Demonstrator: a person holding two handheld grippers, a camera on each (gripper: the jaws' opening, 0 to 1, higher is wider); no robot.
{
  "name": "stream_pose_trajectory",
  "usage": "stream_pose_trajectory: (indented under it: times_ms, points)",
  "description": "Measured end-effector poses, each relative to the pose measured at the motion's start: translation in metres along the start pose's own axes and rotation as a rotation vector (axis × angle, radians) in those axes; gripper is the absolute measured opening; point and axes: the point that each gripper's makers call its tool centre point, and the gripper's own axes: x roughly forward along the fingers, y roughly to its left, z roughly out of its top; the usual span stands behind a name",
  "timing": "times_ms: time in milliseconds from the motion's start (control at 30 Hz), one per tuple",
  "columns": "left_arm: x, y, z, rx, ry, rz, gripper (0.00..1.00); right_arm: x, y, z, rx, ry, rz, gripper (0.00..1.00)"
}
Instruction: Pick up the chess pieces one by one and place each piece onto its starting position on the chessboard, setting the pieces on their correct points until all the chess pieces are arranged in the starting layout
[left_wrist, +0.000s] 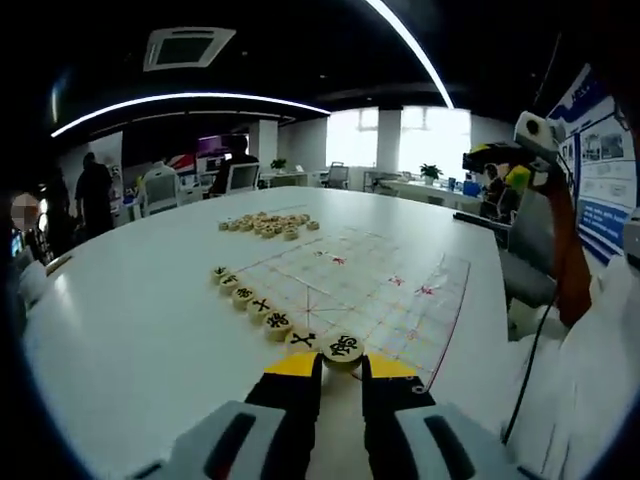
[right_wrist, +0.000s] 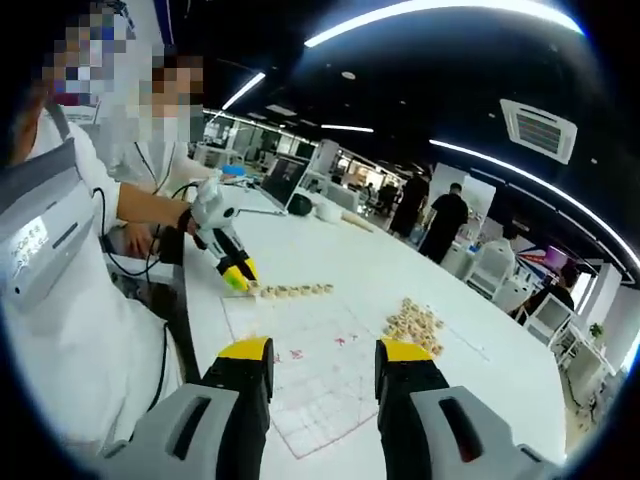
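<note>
1. Chessboard (left_wrist: 375, 290), a thin pale sheet printed with a red grid, lies flat on the large white round table (left_wrist: 140, 330); in the right gripper view the same sheet (right_wrist: 320, 375) spreads ahead of the jaws.
2. A loose heap of round pale wooden chess pieces (left_wrist: 268, 224) waits off the board at about 11 o'clock in the left gripper view, well apart from the placed ones; it sits at about 2 o'clock in the right gripper view (right_wrist: 413, 323).
3. A row of placed discs (left_wrist: 255, 300) with black characters runs along the board's near edge.
4. The left gripper (left_wrist: 342, 375), black with yellow tips, appears clenched on the nearest disc (left_wrist: 343, 348), which sits at the row's end.
5. The right gripper (right_wrist: 322, 365) hangs above the board with jaws spread, holding nothing.
6. Risks, as I judge them: letting go off-centre would leave the disc off its point; a sideways withdrawal could knock the neighbouring disc (left_wrist: 303, 340) just beside it; dragging could shift the thin sheet and disturb the row.
</note>
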Motion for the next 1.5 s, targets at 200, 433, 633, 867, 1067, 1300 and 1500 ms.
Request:
stream_pose_trajectory:
  times_ms: [200, 433, 633, 867, 1067, 1300, 1500]
  points:
    - [0.006, 0.0, -0.01, 0.006, 0.033, 0.001, 0.19, -0.001, -0.003, 0.0, 0.008, -0.003, -0.015, 0.41]
    - [0.007, 0.0, -0.01, 0.036, 0.036, -0.002, 0.28, 0.0, -0.003, -0.001, 0.008, -0.001, -0.018, 0.41]
    - [-0.005, 0.007, 0.017, 0.025, -0.044, 0.02, 0.35, -0.001, -0.003, -0.001, 0.009, -0.006, -0.02, 0.41]
    - [-0.007, 0.025, 0.066, 0.023, -0.168, 0.063, 0.41, 0.0, -0.003, 0.0, 0.008, -0.005, -0.019, 0.41]
    - [0.017, 0.041, 0.099, 0.05, -0.192, 0.075, 0.41, 0.001, -0.003, -0.001, 0.011, 0.001, -0.018, 0.41]
    - [0.061, 0.057, 0.119, 0.026, -0.181, 0.068, 0.39, -0.001, -0.01, -0.002, 0.027, -0.004, -0.038, 0.41]
    - [0.1, 0.076, 0.125, 0.025, -0.131, 0.094, 0.37, -0.004, -0.013, -0.002, 0.033, -0.009, -0.049, 0.41]
